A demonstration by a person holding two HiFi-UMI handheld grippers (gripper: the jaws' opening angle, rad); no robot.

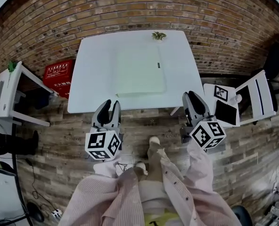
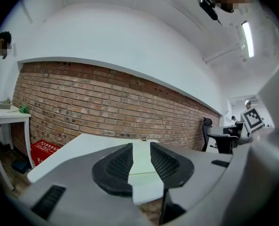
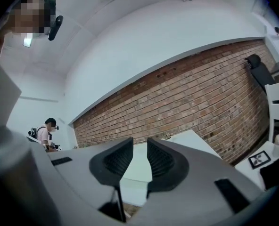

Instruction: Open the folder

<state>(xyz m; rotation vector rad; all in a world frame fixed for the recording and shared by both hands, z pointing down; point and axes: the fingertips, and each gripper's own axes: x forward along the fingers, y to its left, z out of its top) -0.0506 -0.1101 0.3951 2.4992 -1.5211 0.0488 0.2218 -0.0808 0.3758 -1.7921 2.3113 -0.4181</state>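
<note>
A pale green folder [image 1: 139, 72] lies shut and flat in the middle of the white table [image 1: 90, 93]. Both grippers hover over the wooden floor, just short of the table's near edge and apart from the folder. My left gripper [image 1: 107, 108] points at the folder's near left corner, its jaws a little apart with nothing between them. My right gripper [image 1: 192, 100] is off the folder's near right, also open and empty. In the left gripper view the folder [image 2: 140, 161] shows through the gap of the left gripper [image 2: 141, 147]. The right gripper [image 3: 140, 142] frames the folder [image 3: 138, 166] likewise.
A small green plant [image 1: 159, 35] sits at the table's far edge by the brick wall. A red crate [image 1: 58, 75] and a white side table [image 1: 7, 91] stand left. At the right are a white stand [image 1: 252, 95], a marker card [image 1: 220, 92] and a black tablet [image 1: 226, 112].
</note>
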